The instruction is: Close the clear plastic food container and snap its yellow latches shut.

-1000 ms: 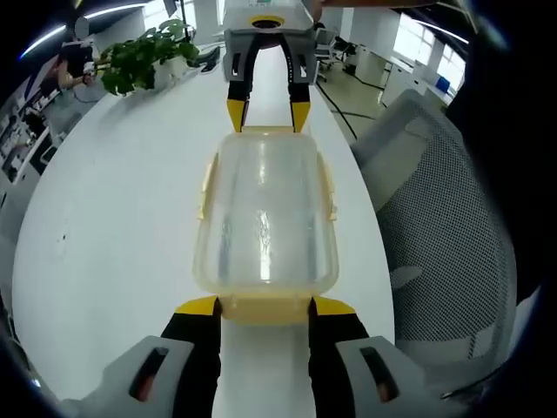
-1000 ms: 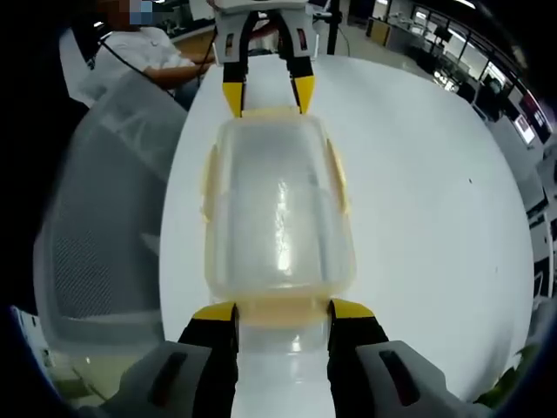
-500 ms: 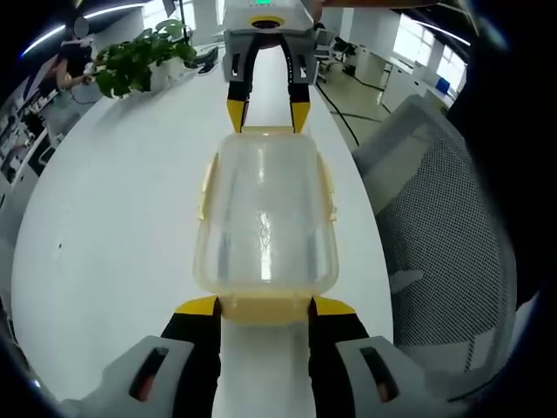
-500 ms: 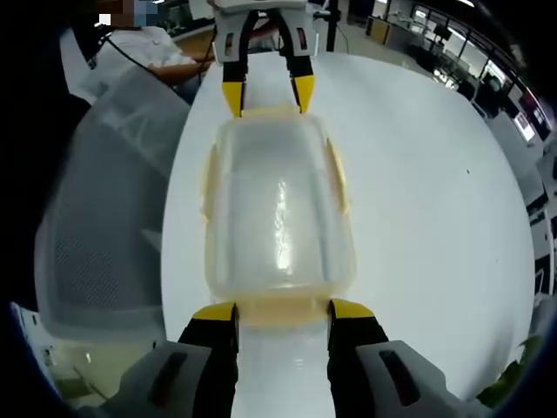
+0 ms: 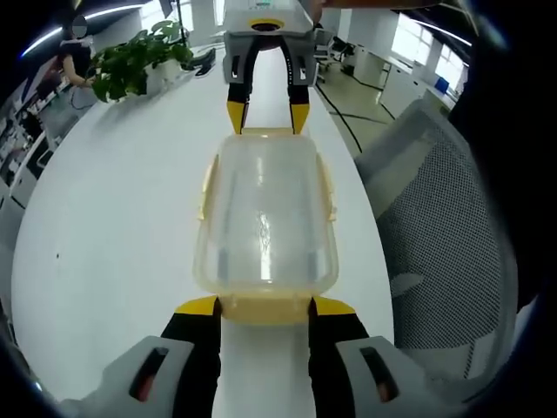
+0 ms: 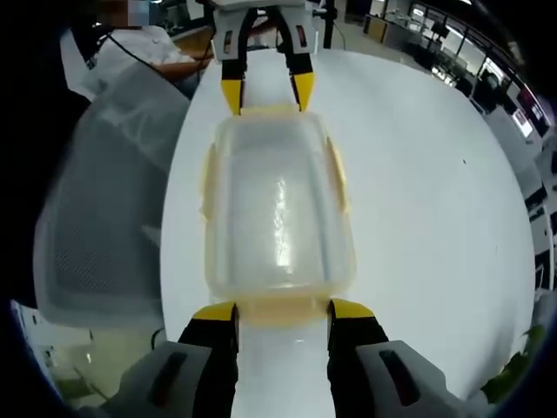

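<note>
The clear plastic container [image 5: 265,213] with its lid on lies lengthwise between my two grippers over the white table [image 5: 113,218]. My left gripper [image 5: 265,306] is shut on the near yellow end latch [image 5: 265,310]. My right gripper [image 5: 264,117] grips the far end. In the right gripper view the same container [image 6: 278,209] runs from my right gripper [image 6: 283,311], shut on its end latch [image 6: 283,312], to the left gripper [image 6: 261,96]. Yellow side latches [image 5: 208,183] [image 6: 336,178] flare slightly out from the long sides.
A grey mesh chair [image 5: 444,218] stands close along the table's edge, also seen as the chair [image 6: 104,192] in the right gripper view. A potted plant [image 5: 130,57] sits at the table's far end. A seated person [image 6: 130,48] is behind the chair.
The container stays fixed between both grippers while the table and plant slide slightly in the views. Both grippers and the container have shifted together.
</note>
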Motion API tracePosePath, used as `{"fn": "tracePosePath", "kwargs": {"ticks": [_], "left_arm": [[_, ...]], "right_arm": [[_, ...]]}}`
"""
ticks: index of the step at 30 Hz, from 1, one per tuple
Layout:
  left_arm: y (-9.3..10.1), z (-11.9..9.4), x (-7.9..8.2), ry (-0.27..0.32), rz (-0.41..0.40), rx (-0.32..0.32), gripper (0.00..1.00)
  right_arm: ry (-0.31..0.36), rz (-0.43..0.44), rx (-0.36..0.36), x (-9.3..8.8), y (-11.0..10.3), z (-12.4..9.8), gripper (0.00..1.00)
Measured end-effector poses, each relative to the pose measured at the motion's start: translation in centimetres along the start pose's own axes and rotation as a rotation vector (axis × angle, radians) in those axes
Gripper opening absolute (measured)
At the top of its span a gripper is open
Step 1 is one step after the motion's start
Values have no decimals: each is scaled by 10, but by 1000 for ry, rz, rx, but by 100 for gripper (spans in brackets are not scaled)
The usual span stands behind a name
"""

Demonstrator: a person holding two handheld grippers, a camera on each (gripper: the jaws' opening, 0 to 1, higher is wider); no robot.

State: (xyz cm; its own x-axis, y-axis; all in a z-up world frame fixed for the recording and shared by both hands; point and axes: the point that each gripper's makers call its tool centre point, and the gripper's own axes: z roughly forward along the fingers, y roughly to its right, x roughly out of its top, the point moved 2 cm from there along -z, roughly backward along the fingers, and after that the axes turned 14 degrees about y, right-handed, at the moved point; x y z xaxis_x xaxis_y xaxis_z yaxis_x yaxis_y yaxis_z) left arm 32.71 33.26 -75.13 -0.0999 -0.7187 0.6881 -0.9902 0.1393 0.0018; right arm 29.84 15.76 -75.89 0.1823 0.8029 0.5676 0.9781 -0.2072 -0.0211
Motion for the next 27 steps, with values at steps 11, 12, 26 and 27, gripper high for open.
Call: {"fn": "tracePosePath", "kwargs": {"ticks": [11, 12, 26, 27], "left_arm": [[0, 8, 8, 1, 2, 0, 37], [0, 8, 9, 1, 2, 0, 37], [4, 18, 17, 5, -4, -1, 37], [4, 19, 17, 5, -5, -1, 37]], "right_arm": [[-5, 2, -4, -9, 1, -6, 39], [-5, 2, -4, -10, 1, -6, 39], [-11, 2, -1, -21, -1, -13, 39], [-11, 2, -1, -21, -1, -14, 39]]}}
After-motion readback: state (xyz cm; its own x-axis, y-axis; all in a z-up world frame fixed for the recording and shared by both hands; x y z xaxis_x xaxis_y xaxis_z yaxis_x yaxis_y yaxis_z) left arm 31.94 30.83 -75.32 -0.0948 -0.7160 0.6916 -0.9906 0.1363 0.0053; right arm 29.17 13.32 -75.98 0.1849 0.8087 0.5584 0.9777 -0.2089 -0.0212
